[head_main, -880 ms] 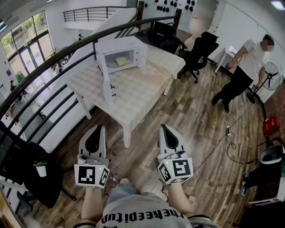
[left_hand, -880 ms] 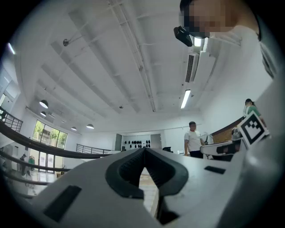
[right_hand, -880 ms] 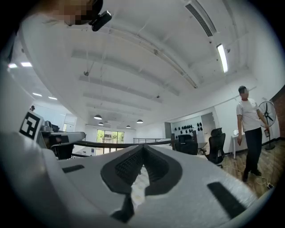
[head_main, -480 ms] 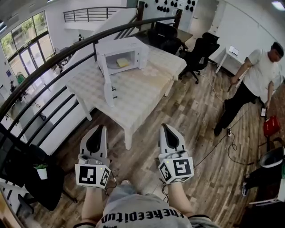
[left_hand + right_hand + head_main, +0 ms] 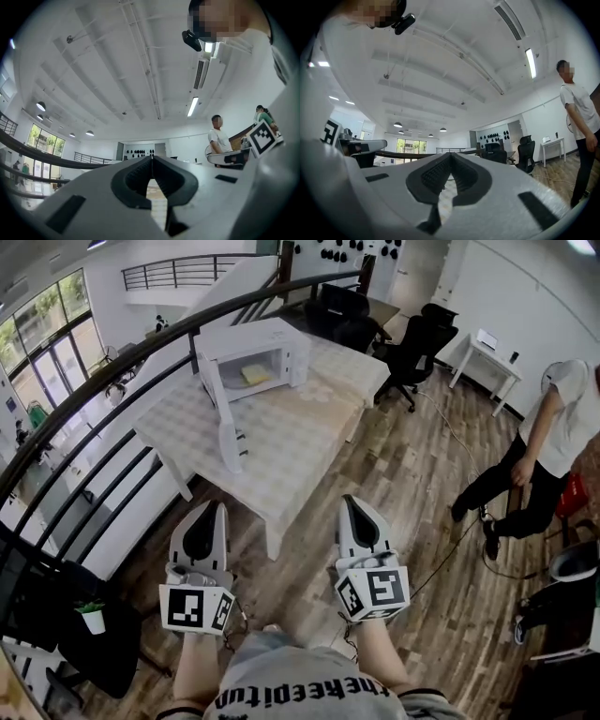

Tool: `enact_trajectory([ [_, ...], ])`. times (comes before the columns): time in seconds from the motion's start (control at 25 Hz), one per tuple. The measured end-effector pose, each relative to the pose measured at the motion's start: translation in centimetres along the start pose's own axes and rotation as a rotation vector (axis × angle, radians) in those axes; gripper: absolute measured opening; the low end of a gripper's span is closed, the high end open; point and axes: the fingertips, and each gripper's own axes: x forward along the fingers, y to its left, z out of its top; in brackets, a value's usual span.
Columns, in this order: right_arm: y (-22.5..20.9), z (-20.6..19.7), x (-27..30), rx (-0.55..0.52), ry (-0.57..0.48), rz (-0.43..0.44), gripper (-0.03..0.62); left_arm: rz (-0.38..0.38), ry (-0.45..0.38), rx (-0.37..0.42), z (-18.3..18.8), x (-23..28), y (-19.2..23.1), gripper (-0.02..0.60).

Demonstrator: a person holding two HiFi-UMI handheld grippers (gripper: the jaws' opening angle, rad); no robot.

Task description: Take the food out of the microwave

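Observation:
A white microwave (image 5: 251, 352) stands on the far side of a checked table (image 5: 281, 437), its door (image 5: 223, 418) swung wide open toward me. Inside it lies a yellow piece of food (image 5: 254, 374). My left gripper (image 5: 217, 506) and right gripper (image 5: 348, 502) hang side by side well short of the table, over the wooden floor, both pointing at it. Each has its jaws shut tip to tip with nothing between them, as the left gripper (image 5: 151, 157) and right gripper (image 5: 450, 154) show in their own views.
A curved black railing (image 5: 112, 371) runs behind the table at the left. Black office chairs (image 5: 422, 348) stand at the back right. A person in a white shirt (image 5: 553, 446) bends over at the right near a cable (image 5: 469, 531) on the floor.
The person at the right has walked nearer and bent lower. The view has shifted slightly. Both grippers have kept their place and stayed shut.

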Motion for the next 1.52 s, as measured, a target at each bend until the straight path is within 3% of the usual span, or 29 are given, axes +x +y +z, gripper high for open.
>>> enact_trajectory([
  [0.4, 2.0, -0.2, 2.9, -0.007, 0.001, 0.009, 0.005, -0.026, -0.009, -0.022, -0.9, 1.7, 3.1, 0.011],
  [0.68, 0.8, -1.4, 6.0, -0.001, 0.011, 0.016, 0.005, -0.01, 0.011, -0.023, -2.6, 4.3, 4.4, 0.011],
  [1.08, -4.9, -3.0, 14.1, 0.011, 0.003, 0.056, 0.005, 0.025, 0.001, -0.003, -4.9, 13.3, 5.0, 0.011],
  [1.52, -12.9, -2.7, 21.7, -0.005, -0.015, 0.129, 0.005, 0.074, -0.026, 0.005, -6.4, 24.0, 2.9, 0.011],
])
